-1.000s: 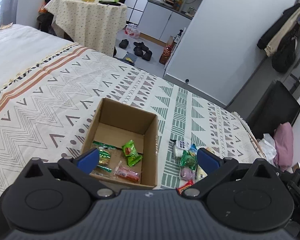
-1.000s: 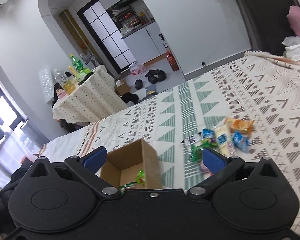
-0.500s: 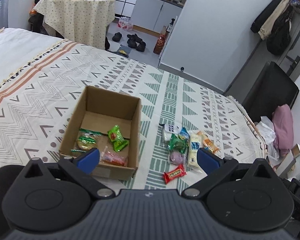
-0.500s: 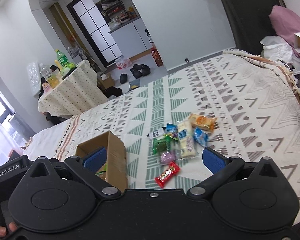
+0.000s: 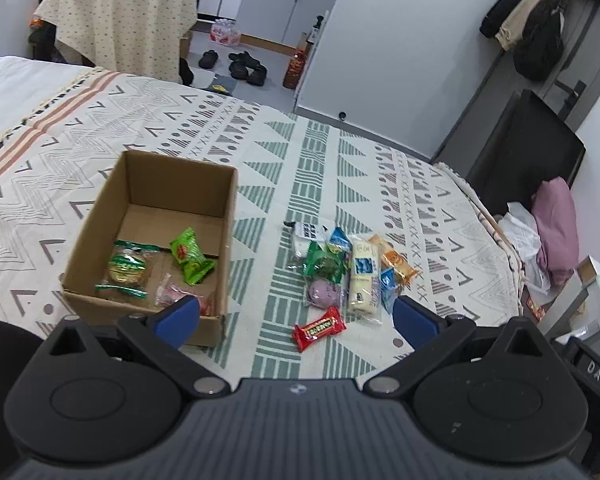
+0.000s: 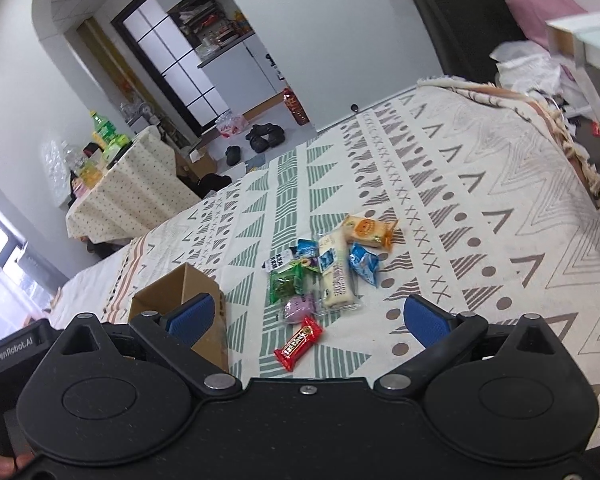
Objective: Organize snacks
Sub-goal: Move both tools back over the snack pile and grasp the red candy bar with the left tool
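Observation:
An open cardboard box (image 5: 100, 236) sits on the patterned bedspread (image 5: 292, 160) and holds three snack packets, one green (image 5: 191, 255). It also shows in the right wrist view (image 6: 160, 294). To its right lies a pile of loose snacks (image 5: 352, 268), with a red bar (image 5: 319, 328) nearest me; the red bar shows in the right wrist view (image 6: 299, 343) too. My left gripper (image 5: 296, 322) is open and empty, above the bed near the box's front. My right gripper (image 6: 306, 320) is open and empty, above the red bar.
The bed's right edge has a fringe (image 6: 580, 160), with clothes and a black chair (image 5: 528, 152) beyond. A cloth-covered table with bottles (image 5: 120, 20) stands past the bed's far side. Shoes (image 5: 244, 66) lie on the floor.
Both grippers have pulled back and up from the bed, so the box and the snack pile look smaller and farther. Both stay open and empty.

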The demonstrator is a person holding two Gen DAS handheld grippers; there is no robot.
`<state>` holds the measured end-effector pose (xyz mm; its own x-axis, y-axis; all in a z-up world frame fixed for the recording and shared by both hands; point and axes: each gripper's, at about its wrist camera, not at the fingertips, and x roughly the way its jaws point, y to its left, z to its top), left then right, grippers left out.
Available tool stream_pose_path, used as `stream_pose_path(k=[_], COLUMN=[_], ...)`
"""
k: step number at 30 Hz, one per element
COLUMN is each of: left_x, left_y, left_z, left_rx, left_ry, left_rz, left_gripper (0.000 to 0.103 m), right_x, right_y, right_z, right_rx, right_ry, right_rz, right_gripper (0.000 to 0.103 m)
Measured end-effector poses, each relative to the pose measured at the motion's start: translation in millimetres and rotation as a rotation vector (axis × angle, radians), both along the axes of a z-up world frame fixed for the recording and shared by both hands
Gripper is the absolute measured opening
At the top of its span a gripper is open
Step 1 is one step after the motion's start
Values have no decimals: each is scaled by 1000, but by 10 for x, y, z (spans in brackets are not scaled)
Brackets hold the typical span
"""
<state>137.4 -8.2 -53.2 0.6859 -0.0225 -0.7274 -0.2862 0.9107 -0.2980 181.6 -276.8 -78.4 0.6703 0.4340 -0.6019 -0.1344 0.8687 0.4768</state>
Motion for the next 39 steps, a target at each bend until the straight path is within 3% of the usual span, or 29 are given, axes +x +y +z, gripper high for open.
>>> stream_pose_path(k=[13, 26, 39], left_x=[395, 790, 1173], left_y=[-334, -522, -588], left_z=[-531, -1081, -1494], left_rx=[-3, -11, 18], left_ry=[65, 166, 241], left_rz=[-66, -103, -117], left_gripper=[100, 87, 81], right_x=[286, 719, 1134], right_y=[-127, -210, -161], right_z=[-329, -653, -967], right_rx=[112, 123, 118], right_ry=[59, 137, 229], right_rz=[-66, -119, -104], right_gripper=[96, 89, 79])
